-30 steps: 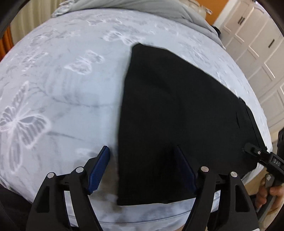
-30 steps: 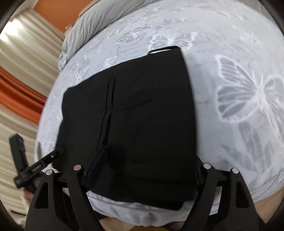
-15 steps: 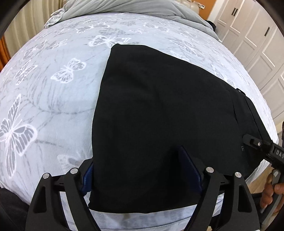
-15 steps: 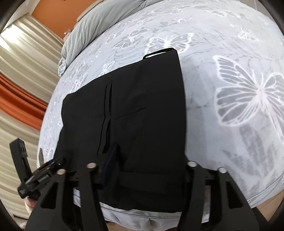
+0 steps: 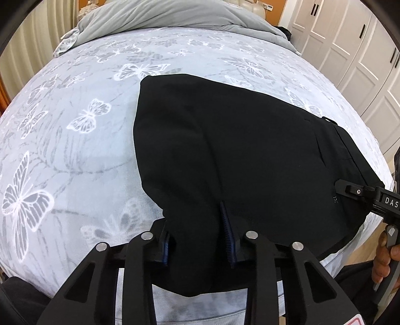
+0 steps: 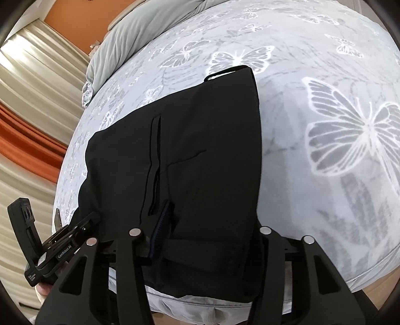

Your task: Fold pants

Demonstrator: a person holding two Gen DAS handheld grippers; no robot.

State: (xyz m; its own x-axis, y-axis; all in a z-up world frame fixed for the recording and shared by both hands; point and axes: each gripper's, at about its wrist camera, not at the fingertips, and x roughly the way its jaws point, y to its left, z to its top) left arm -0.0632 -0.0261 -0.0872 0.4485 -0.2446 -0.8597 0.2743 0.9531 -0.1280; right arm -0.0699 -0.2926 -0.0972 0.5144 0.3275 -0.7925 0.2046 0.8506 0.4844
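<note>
Black pants (image 5: 237,155) lie folded on a butterfly-print bedsheet (image 5: 75,150), near the front edge of the bed. My left gripper (image 5: 197,240) is shut on a bunched fold of the pants at their near left corner. In the right wrist view the pants (image 6: 200,155) show a pocket slit and the waistband end. My right gripper (image 6: 212,240) straddles the near waistband edge, jaws still wide with cloth between them. The right gripper also shows at the right edge of the left wrist view (image 5: 360,195), and the left one at the lower left of the right wrist view (image 6: 70,240).
A grey duvet (image 5: 162,15) is piled at the head of the bed. White wardrobe doors (image 5: 362,50) stand to the right. Curtains (image 6: 30,125) hang on the left side. The bed's front edge (image 6: 200,302) lies just under both grippers.
My left gripper closed on the pants' near corner and bunched the cloth. My right gripper moved forward over the waistband edge, its jaws narrowing a little.
</note>
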